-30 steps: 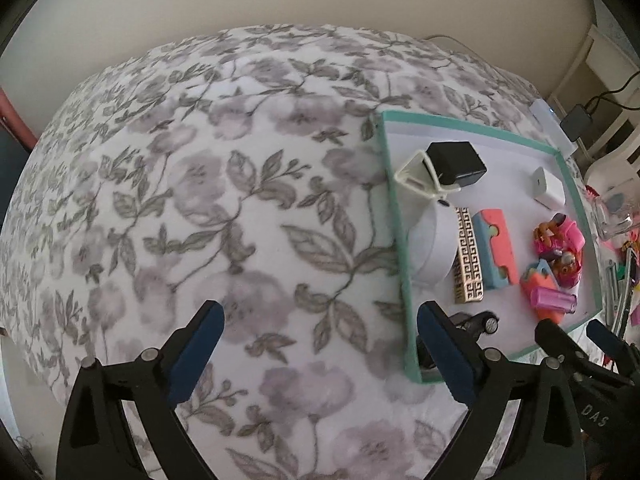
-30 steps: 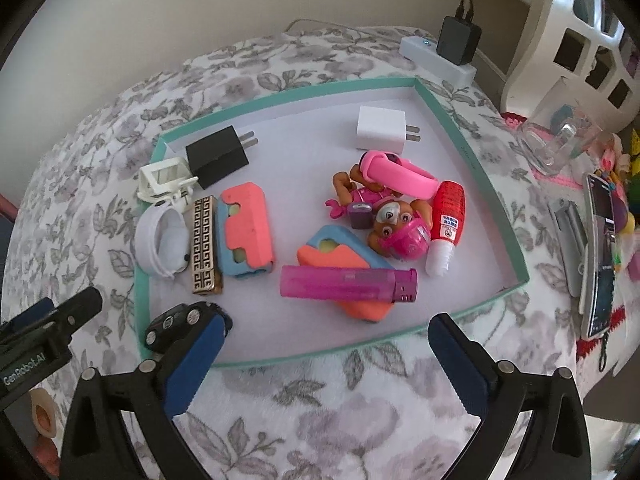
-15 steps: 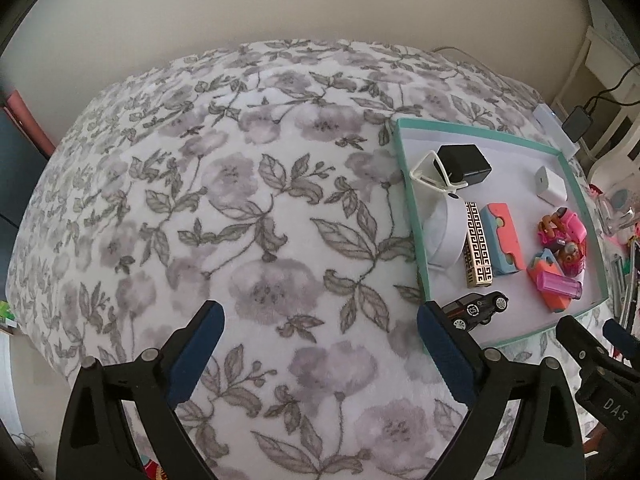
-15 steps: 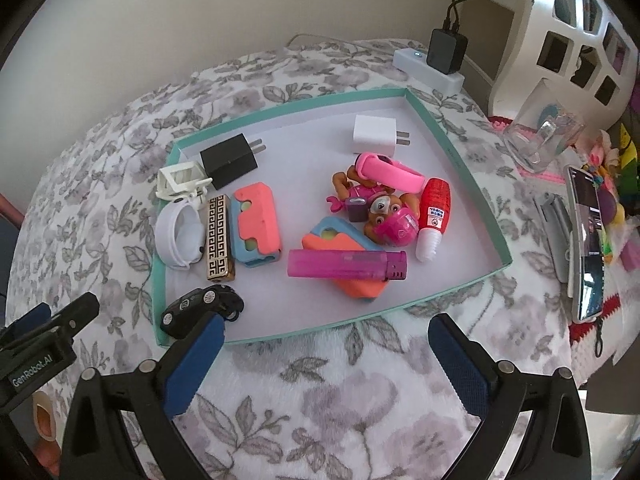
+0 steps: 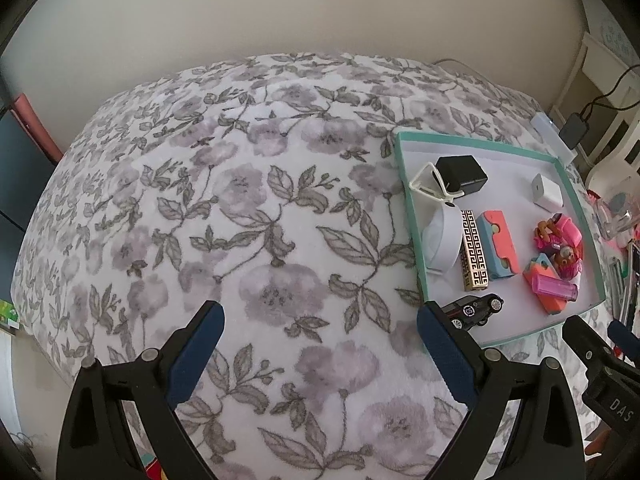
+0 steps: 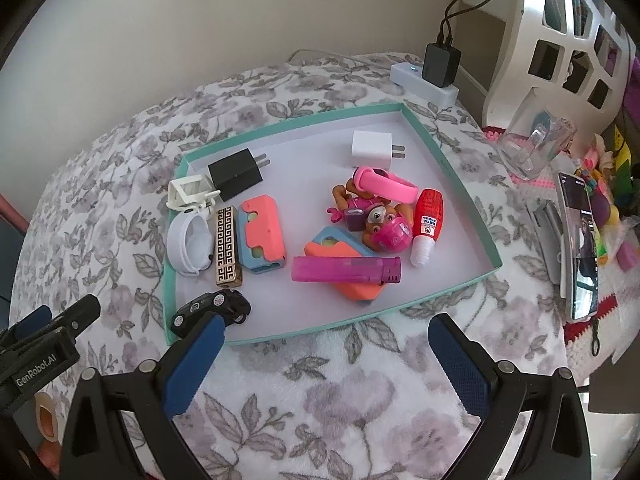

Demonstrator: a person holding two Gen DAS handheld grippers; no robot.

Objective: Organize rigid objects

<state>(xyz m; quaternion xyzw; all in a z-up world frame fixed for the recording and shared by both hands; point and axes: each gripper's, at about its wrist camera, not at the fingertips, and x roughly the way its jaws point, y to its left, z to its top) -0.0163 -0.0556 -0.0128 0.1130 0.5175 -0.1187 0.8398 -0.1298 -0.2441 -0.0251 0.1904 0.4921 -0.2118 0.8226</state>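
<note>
A teal-rimmed tray (image 6: 448, 158) (image 5: 408, 196) lies on a floral blanket and holds several small objects: a black charger (image 6: 236, 174), a white charger (image 6: 372, 149), a white band (image 6: 186, 242), a gold patterned lighter (image 6: 227, 250), a pink lighter (image 6: 346, 270), a pink toy dog (image 6: 386, 228), a red-capped bottle (image 6: 427, 222) and a black toy car (image 6: 212, 312) (image 5: 474, 310). My right gripper (image 6: 326, 356) is open and empty, above the blanket just in front of the tray. My left gripper (image 5: 320, 344) is open and empty over bare blanket, left of the tray.
A power strip with a black adapter (image 6: 438, 68) sits behind the tray. A clear glass (image 6: 534, 144), a phone (image 6: 580, 240) and small toys lie to the right. A white shelf unit (image 6: 568, 36) stands at the back right.
Both grippers have pulled back and up from the tray, so more blanket shows. The objects in the tray have not moved. Both stay open.
</note>
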